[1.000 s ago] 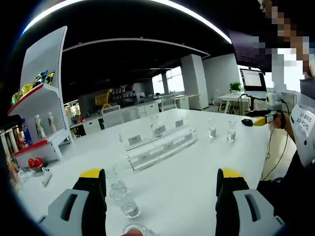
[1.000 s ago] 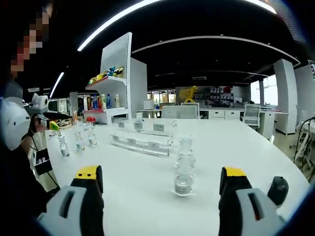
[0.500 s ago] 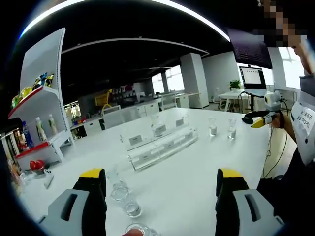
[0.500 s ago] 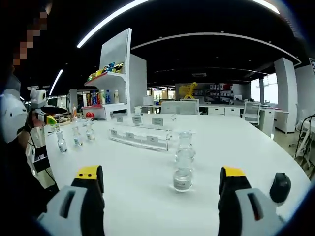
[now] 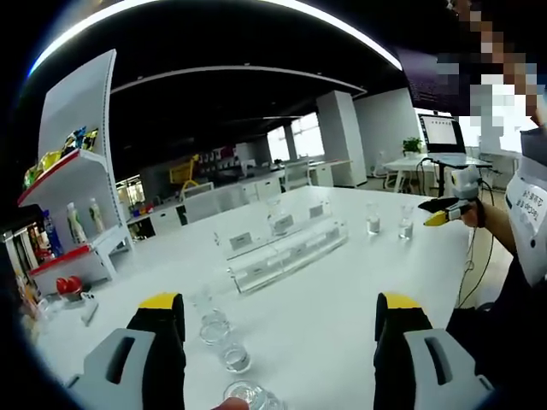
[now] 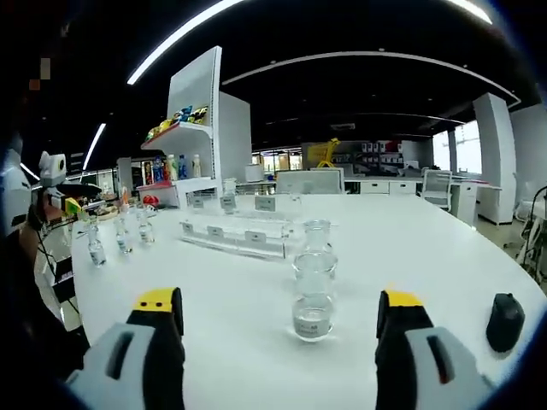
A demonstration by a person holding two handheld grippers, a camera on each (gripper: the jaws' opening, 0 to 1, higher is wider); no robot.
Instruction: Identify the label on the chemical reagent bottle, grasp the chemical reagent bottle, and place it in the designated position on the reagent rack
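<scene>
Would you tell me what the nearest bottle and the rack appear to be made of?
Bottle: probably clear glass; the table shows through it, with highlights along the neck. Rack: likely clear acrylic, glossy, see-through edges carrying small white label cards.

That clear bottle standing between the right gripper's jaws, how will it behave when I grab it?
The clear bottle looks like smooth glass, so probably slippery and breakable. It stands tall on a narrow base, so a sideways nudge might tip it. Little liquid shows, so likely light.

A wide white surface point(image 6: 444, 256) is set in an open office under a black ceiling crossed by a curved white light strip point(image 5: 342, 30). A tall white display shelf with red-edged boards point(image 5: 73, 171) is seen beside it, and bright windows point(image 5: 295, 137) and white desks point(image 6: 393, 198) are seen far behind.
</scene>
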